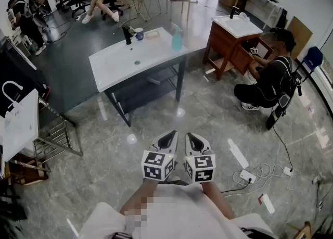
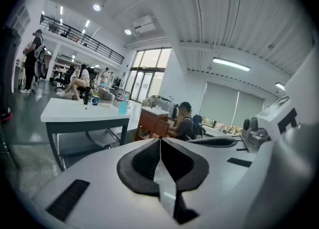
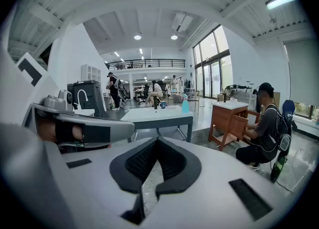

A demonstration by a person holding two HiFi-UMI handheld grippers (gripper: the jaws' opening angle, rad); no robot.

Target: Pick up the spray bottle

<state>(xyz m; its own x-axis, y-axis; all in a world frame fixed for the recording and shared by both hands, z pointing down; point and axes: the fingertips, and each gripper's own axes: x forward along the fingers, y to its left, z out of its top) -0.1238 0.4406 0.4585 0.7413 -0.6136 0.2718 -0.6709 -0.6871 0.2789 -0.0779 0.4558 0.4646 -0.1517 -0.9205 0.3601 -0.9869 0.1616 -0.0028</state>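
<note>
The spray bottle (image 1: 177, 39) is translucent teal and stands upright at the far right corner of a white basin-top table (image 1: 119, 66), well ahead of me. It also shows small in the left gripper view as the spray bottle (image 2: 123, 104) and in the right gripper view as the spray bottle (image 3: 185, 104). My left gripper (image 1: 167, 140) and right gripper (image 1: 196, 141) hang side by side close to my body, above the floor and far short of the table. Both have their jaws pressed together with nothing between them, as seen on the left gripper (image 2: 160, 140) and the right gripper (image 3: 157, 140).
A black faucet (image 1: 127, 35) and a blue mug (image 1: 139, 34) stand on the table's far edge. A person (image 1: 270, 76) crouches at a wooden vanity (image 1: 231, 45) on the right. Cables and a power strip (image 1: 248, 176) lie on the floor at right. A white rack (image 1: 21, 123) stands at left.
</note>
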